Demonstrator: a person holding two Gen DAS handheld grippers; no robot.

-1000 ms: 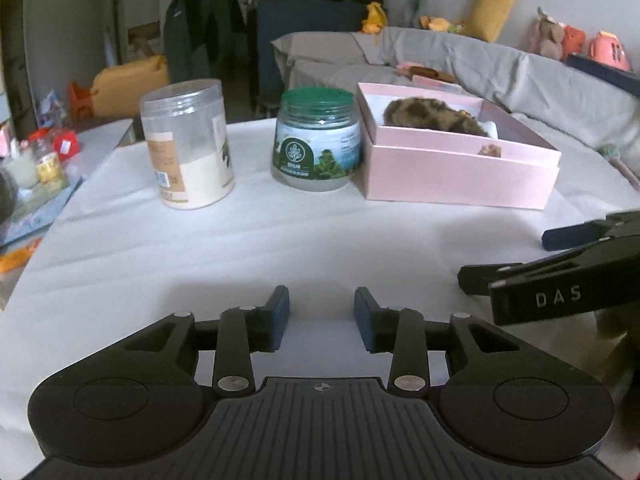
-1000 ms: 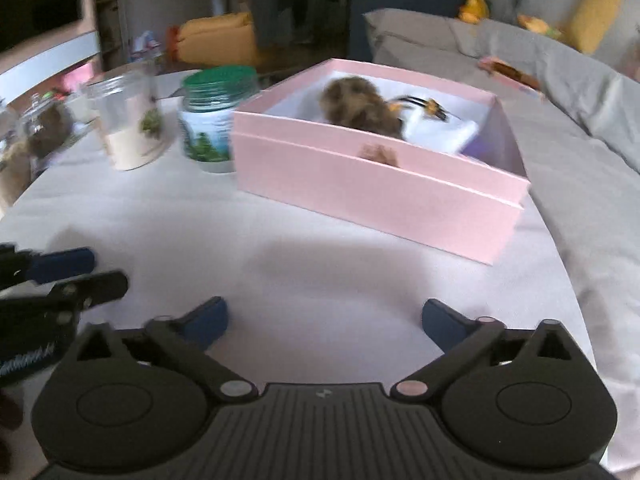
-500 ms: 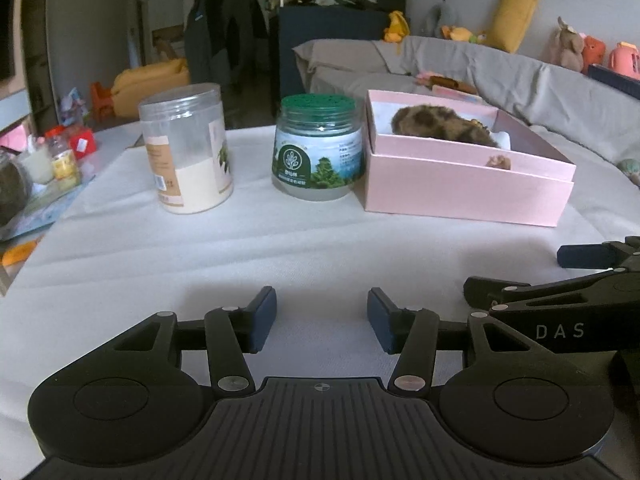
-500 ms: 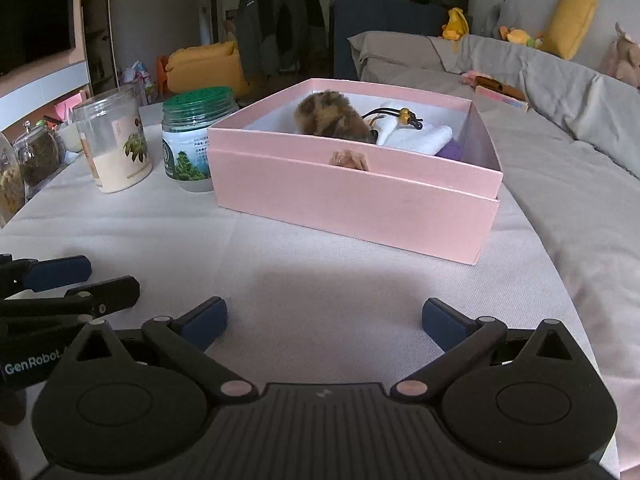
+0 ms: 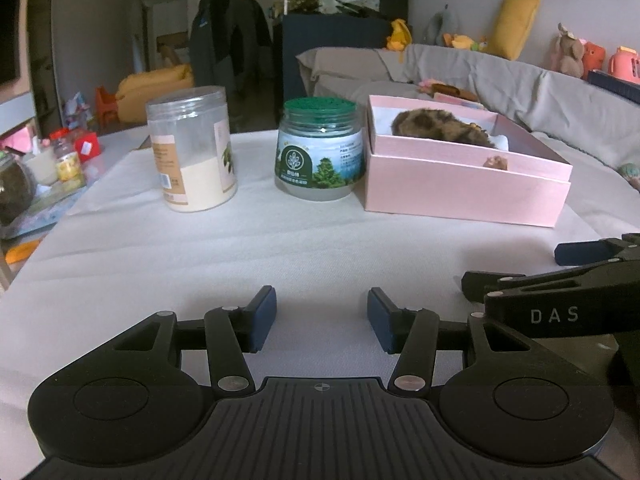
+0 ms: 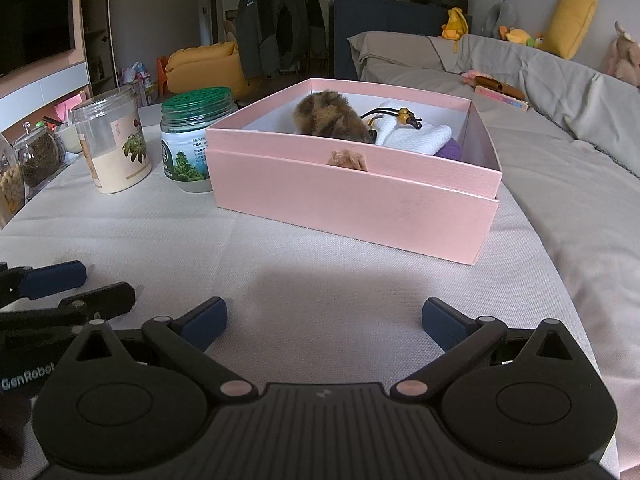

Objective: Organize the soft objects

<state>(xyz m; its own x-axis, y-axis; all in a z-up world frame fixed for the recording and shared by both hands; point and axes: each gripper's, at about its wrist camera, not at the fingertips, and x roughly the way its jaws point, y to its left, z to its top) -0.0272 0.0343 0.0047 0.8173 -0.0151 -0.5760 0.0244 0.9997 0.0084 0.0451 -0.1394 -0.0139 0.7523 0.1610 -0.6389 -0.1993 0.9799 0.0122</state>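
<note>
right gripper (image 6: 323, 322) well short of pink box (image 6: 352, 196)

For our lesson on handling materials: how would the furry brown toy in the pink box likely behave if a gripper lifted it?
The furry brown toy looks plush, so it would probably squash between the fingers and sag rather than stay stiff. It seems light for its size. A tuft hangs over the pink box wall, so it may drag on that edge.

white-clothed table (image 5: 280, 248) bearing pink box (image 5: 460, 192), green-lidded jar (image 5: 320, 160), clear canister (image 5: 192, 152).
</note>
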